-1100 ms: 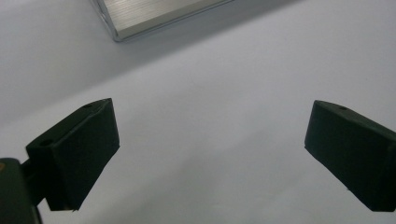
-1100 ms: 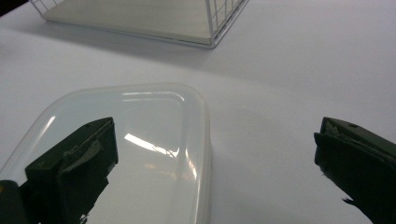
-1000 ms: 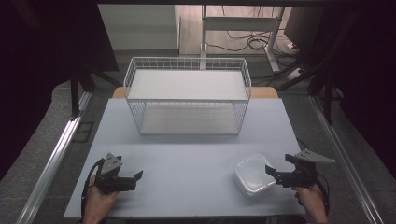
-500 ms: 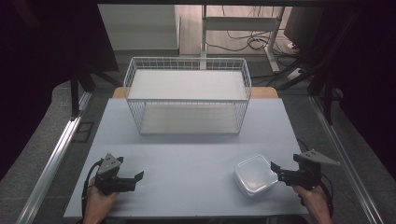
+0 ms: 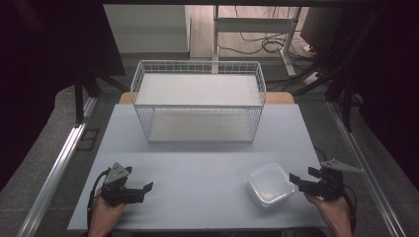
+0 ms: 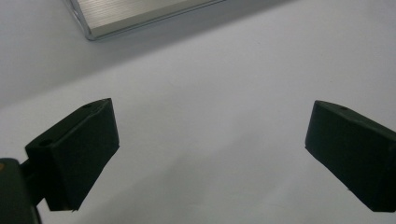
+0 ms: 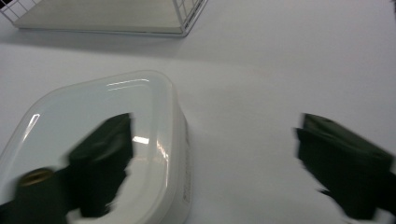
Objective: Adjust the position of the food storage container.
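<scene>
We see right gripper [image 5: 302, 181] fingers apart, just closing, straddling container [image 5: 271, 184] near-right wall at worktop [image 5: 197, 163] front-right corner; left gripper [image 5: 141, 190] fingers apart, well away

The white, rounded-square plastic container with a glossy closed lid [image 5: 271, 184] sits flat and upright on the pale table. In the right gripper view its near corner [image 7: 140, 154] lies between the two black fingers: one finger [image 7: 100, 161] stands over the lid, a little in from the rim, while the other finger [image 7: 343, 161] stands well clear of the side wall, with bare table between. The lid top shows bright light reflections, and the wall curves smoothly round the corner. No finger presses on it.
</scene>
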`<state>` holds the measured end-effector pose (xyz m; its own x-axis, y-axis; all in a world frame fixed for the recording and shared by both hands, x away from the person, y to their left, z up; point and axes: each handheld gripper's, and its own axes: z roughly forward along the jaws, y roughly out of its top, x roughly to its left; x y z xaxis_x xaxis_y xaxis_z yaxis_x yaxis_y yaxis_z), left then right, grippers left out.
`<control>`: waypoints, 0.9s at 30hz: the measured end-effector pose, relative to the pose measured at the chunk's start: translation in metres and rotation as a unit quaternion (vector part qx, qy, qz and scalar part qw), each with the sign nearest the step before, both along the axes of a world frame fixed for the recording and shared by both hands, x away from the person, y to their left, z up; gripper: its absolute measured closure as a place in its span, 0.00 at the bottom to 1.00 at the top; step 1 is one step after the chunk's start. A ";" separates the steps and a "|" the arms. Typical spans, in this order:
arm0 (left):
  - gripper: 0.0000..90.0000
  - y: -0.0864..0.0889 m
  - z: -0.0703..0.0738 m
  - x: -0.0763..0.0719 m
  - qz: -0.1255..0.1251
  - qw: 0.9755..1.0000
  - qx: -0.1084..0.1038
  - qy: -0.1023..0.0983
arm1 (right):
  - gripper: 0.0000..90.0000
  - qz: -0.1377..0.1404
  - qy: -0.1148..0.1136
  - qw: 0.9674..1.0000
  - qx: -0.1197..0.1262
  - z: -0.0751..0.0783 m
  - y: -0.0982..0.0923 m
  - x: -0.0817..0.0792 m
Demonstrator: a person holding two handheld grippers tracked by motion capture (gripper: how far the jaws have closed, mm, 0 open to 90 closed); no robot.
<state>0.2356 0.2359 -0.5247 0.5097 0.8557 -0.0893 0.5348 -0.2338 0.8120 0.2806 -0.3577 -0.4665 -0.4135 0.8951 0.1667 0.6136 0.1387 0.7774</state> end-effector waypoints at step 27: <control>0.05 -0.001 0.000 0.001 -0.005 1.000 -0.009 0.009 | 0.99 0.081 0.097 0.991 -0.052 -0.023 0.022 -0.010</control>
